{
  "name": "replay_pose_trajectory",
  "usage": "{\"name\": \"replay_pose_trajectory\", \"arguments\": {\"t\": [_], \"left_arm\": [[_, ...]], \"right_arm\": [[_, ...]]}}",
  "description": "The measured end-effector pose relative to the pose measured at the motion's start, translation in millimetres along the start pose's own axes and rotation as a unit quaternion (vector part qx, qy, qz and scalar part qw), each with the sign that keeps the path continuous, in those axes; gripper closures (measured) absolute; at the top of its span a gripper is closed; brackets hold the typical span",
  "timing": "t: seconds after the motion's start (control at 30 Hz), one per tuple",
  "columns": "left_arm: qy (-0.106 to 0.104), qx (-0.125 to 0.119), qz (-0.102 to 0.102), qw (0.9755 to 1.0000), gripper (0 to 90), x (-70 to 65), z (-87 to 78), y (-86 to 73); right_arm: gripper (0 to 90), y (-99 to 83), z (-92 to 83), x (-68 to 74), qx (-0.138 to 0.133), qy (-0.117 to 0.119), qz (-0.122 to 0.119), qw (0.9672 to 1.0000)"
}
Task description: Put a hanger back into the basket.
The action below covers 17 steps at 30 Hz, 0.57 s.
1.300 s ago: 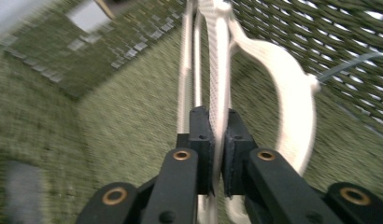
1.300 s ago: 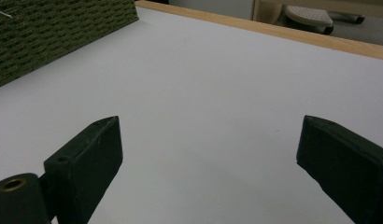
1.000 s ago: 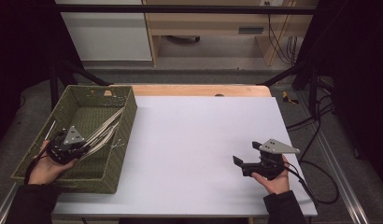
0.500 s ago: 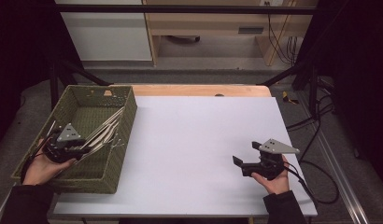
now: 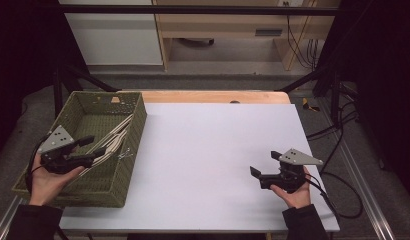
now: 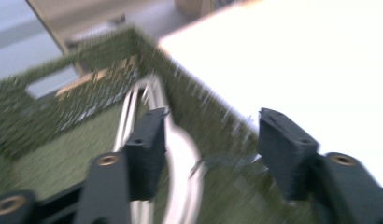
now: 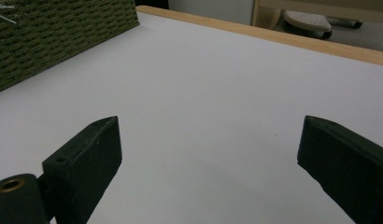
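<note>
A green woven basket [image 5: 135, 125] stands at the table's left edge with a bundle of white hangers [image 5: 115, 137] lying along its right wall. My left gripper [image 5: 95, 145] hovers over the basket's near half. Its jaws have just been opening and grip nothing. In the left gripper view the blurred hangers [image 6: 180, 154] lie below the gap of the left gripper [image 6: 213, 140], against the basket [image 6: 49, 112]. My right gripper [image 5: 264, 163] rests open near the table's front right. The right gripper [image 7: 208, 154] has only bare tabletop between its jaws.
The white tabletop [image 5: 213, 145] stretches between the two hands, with a wooden strip [image 5: 208, 96] along its far edge. The basket's corner [image 7: 54, 32] shows at the far left in the right gripper view. Cables [image 5: 338, 130] trail off the table's right side.
The left gripper has lifted a little and drawn back to the left, and its jaws have spread apart off the hangers, which now lie in the basket. The right hand has kept still.
</note>
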<state>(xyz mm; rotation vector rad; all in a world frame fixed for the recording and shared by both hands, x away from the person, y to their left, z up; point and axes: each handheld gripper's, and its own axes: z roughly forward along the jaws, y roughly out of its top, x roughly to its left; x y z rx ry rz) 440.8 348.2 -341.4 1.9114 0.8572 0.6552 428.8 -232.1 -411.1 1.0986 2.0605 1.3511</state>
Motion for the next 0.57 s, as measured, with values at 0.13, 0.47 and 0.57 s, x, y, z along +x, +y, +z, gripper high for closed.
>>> {"name": "replay_pose_trajectory", "arguments": {"t": [0.13,0.47,0.57], "left_arm": [[-0.013,-0.039,-0.022,0.9989,27.1,-19.1,3.3,3.4],[-0.019,-0.060,-0.049,0.9968,9.6,-59.4,15.7,-0.7],[-0.025,-0.060,-0.057,0.9962,9.8,-62.7,18.4,-6.2]], "right_arm": [[6.4,1.6,-4.0,-0.2,-0.013,0.001,0.005,0.9999],[3.0,5.1,-16.9,-0.9,-0.048,0.009,0.011,0.9988],[2.5,6.0,-20.6,-2.4,-0.055,0.009,0.012,0.9984]]}}
